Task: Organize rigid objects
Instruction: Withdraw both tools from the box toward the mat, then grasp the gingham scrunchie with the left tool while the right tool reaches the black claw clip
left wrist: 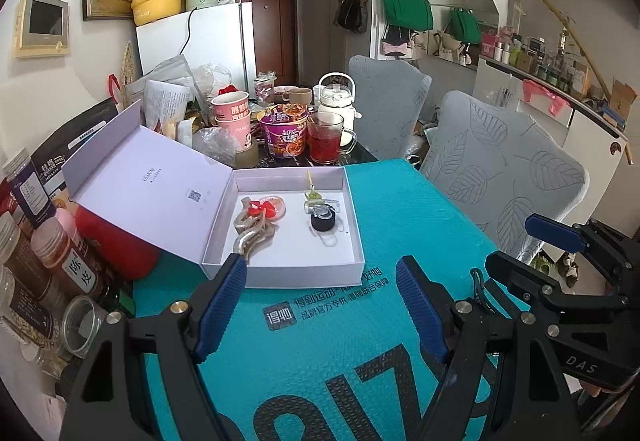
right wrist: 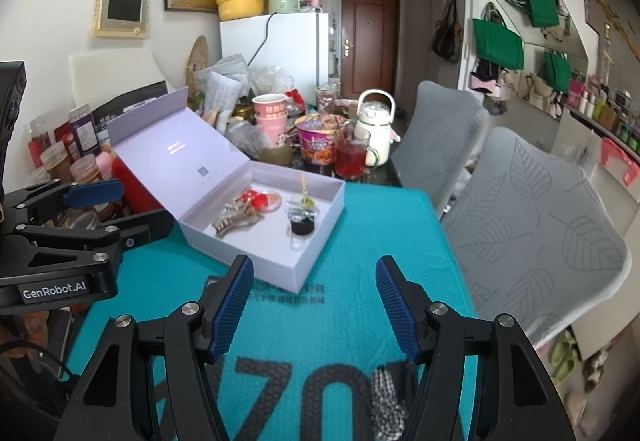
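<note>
An open white box [left wrist: 356, 241] [right wrist: 316, 265] sits on the teal mat [left wrist: 400, 209] [right wrist: 360, 225], its lid [left wrist: 160, 185] [right wrist: 180, 149] folded back to the left. Inside lie a beige hair claw [left wrist: 254, 235] [right wrist: 236, 219], a red bow clip on a pink disc [left wrist: 266, 207] [right wrist: 262, 199], a black round piece [left wrist: 323, 220] [right wrist: 302, 227] with a clear clip and a green-tipped stick [left wrist: 312, 189] [right wrist: 305, 193]. My left gripper [left wrist: 320, 305] is open and empty in front of the box. My right gripper [right wrist: 314, 301] is open and empty too, beside it [left wrist: 516, 245].
Cups, a purple noodle bowl [left wrist: 284, 133], a glass of red drink [left wrist: 326, 139] and a white kettle [left wrist: 338, 101] crowd the table behind the box. Jars [left wrist: 60, 261] and a red container [left wrist: 116, 237] stand left. Two grey chairs [left wrist: 500, 169] are to the right. A checked cloth [right wrist: 386, 393] lies near.
</note>
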A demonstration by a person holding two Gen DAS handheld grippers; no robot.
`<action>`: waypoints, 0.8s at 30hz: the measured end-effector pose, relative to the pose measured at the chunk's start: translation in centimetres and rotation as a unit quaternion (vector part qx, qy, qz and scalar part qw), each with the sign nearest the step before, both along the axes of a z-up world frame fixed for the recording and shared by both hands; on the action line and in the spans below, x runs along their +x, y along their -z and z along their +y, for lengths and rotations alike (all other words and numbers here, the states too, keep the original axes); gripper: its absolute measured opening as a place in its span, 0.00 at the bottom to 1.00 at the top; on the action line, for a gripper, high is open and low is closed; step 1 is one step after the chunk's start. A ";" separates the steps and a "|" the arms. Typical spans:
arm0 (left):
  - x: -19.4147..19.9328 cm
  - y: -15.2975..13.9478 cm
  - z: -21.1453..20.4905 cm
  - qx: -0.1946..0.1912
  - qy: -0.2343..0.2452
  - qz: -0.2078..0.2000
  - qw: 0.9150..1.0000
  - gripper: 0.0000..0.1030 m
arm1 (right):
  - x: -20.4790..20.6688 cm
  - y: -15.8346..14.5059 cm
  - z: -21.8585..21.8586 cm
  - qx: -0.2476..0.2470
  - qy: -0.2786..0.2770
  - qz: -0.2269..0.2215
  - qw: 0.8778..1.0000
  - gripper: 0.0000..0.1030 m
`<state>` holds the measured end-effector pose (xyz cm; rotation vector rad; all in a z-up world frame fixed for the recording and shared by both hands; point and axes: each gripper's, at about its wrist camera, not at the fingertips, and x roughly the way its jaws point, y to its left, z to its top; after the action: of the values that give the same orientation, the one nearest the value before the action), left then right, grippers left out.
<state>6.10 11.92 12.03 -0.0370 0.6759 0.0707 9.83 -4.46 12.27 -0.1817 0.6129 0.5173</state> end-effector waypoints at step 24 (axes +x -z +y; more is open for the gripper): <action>-2.3 6.1 -6.3 -0.020 0.052 0.033 0.998 0.75 | -2.4 6.7 -7.6 -0.008 0.053 0.058 0.997 0.62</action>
<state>3.78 5.62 5.97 -0.0375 0.7445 -0.0418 7.46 -12.05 5.60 -0.1342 0.7354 0.4214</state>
